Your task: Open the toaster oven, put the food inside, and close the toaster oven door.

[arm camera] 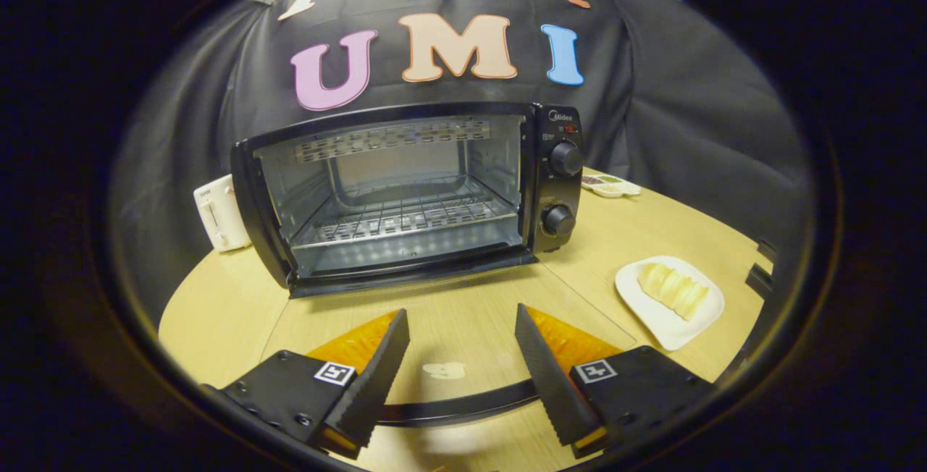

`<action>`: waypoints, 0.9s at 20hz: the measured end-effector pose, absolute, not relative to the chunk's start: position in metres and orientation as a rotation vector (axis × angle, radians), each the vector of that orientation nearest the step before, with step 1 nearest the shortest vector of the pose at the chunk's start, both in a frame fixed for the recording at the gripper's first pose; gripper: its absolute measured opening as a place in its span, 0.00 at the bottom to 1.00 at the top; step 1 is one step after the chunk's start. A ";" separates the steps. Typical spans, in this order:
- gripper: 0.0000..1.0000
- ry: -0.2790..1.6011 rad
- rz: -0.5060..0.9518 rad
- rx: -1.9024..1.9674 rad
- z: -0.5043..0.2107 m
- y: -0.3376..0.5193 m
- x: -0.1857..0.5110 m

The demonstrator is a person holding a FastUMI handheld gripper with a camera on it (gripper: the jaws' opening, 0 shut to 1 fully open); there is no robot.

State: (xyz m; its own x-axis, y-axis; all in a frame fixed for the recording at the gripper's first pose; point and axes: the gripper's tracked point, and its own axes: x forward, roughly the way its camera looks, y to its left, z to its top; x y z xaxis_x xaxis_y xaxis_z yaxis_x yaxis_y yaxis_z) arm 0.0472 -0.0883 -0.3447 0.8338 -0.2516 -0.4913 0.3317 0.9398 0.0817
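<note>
Black glass-fronted toaster oven (pixel 405 197) gapes open; gripper (pixel 462 345) spread wide, empty (handle beneath fingers): swing across to the pale sliced food (pixel 672 289) on its white plate (pixel 663 323), approaching low
</note>
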 end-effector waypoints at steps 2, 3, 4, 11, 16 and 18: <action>0.94 0.500 -0.315 0.156 -0.345 -0.088 0.047; 0.94 0.502 -0.318 0.157 -0.345 -0.088 0.048; 0.94 0.510 -0.324 0.165 -0.343 -0.088 0.048; 0.94 0.516 -0.418 0.197 -0.317 -0.117 0.034; 0.94 0.503 -0.499 0.197 -0.298 -0.168 0.011; 0.94 0.511 -0.534 0.169 -0.295 -0.192 0.001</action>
State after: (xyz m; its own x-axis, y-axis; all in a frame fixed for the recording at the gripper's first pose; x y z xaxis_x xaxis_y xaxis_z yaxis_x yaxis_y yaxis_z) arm 0.0012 -0.1921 -0.2953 0.7398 -0.4431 -0.5063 0.5255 0.8505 0.0234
